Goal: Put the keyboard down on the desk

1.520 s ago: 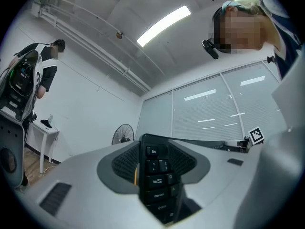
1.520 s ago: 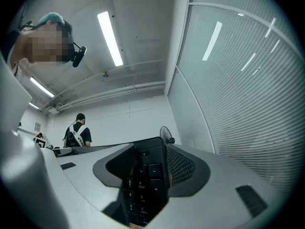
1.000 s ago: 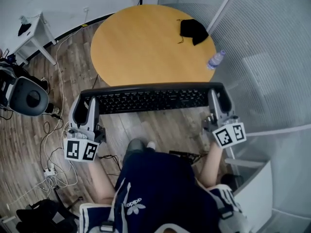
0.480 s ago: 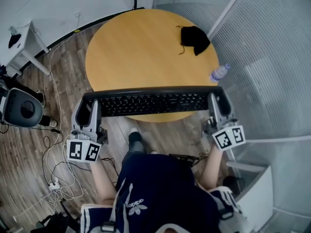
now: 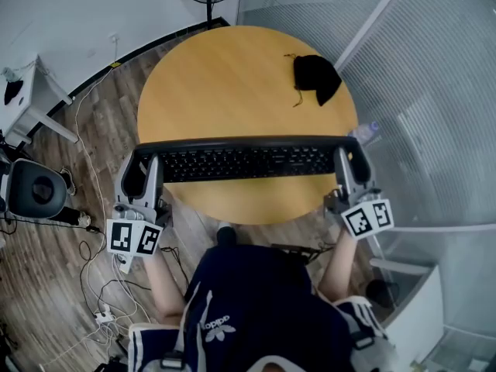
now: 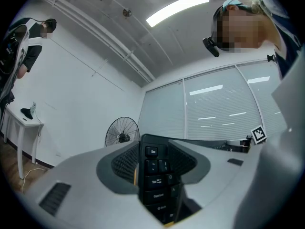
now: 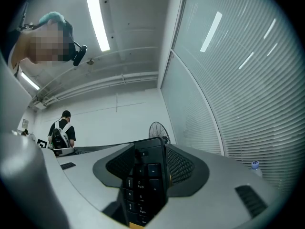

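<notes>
**A:** Keyboard status?

**B:** The keyboard point(image 5: 244, 161) is held level by both ends, running straight across from one pair of fingers to the other. The left gripper point(image 5: 144, 178) is clamped on the Esc/Tab end and the right gripper point(image 5: 346, 169) on the numpad end.

**A:** Grip confirmed in the gripper views?

**B:** Yes. In the left gripper view the Esc column sits between the two fingers point(image 6: 114, 163), with both pressed against it. The right gripper view shows the same, with the numpad keys wedged between the fingers point(image 7: 188, 168). There is no gap on either side.

**A:** Where is it against the desk?

**B:** It is over the near part of the round desk point(image 5: 232, 84). Bare top shows beyond the fingertips and a strip shows on the near side. I can't tell whether it touches the top.

**A:** Anything close by?

**B:** A black cloth point(image 5: 315, 76) lies well beyond the right fingertips. A bottle point(image 5: 364, 132) is just past them, at the desk's rim.
</notes>
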